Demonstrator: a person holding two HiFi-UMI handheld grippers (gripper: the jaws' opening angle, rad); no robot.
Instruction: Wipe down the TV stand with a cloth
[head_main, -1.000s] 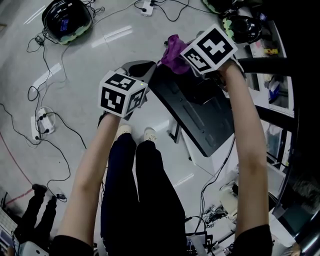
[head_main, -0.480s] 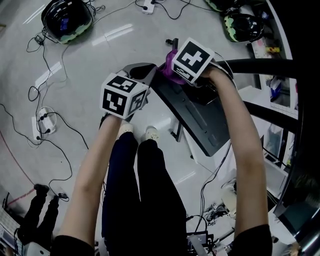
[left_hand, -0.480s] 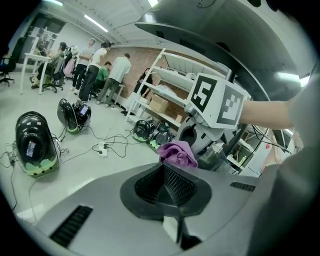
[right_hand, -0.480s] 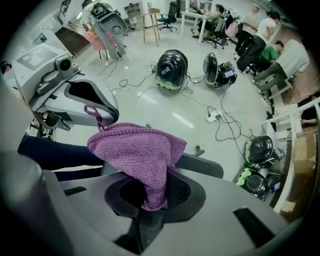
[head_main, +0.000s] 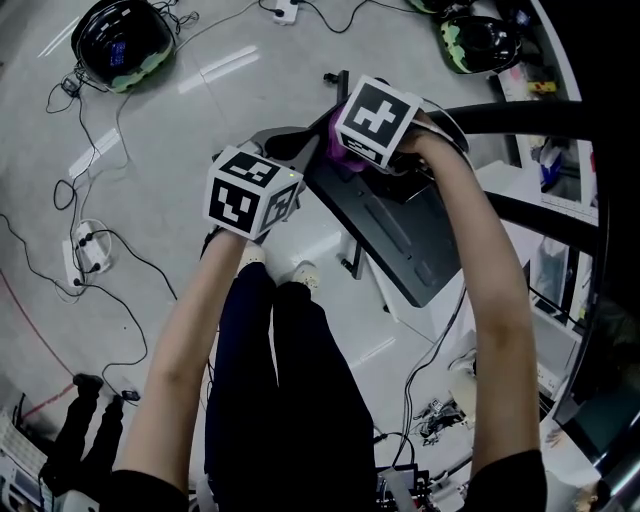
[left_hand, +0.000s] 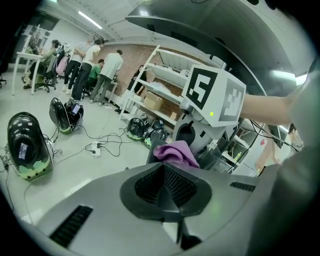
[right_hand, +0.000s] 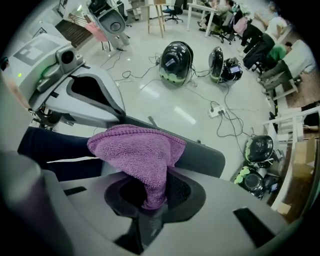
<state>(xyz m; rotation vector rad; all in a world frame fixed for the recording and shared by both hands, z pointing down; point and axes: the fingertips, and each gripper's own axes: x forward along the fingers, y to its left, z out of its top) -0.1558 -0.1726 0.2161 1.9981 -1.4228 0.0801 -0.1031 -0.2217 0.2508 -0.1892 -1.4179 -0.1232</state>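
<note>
At the far end of the TV stand (head_main: 400, 240), my right tongs (right_hand: 152, 195) pinch the purple cloth (right_hand: 137, 150). My left tongs (left_hand: 167, 187) are pressed together with nothing in them, just beside that same end. The stand's long side runs back toward me on my right, so I think the wipe should come that way. I see no words to read.

In the head view the cloth (head_main: 333, 148) is mostly covered by the cube (head_main: 375, 118) of the right gripper (head_main: 350, 152); only a purple sliver is left showing. The far end of the TV stand (head_main: 400, 240) is hidden under that forearm (head_main: 480, 250) too. Whether cloth and stand are actually touching can't be told tbh.
</note>
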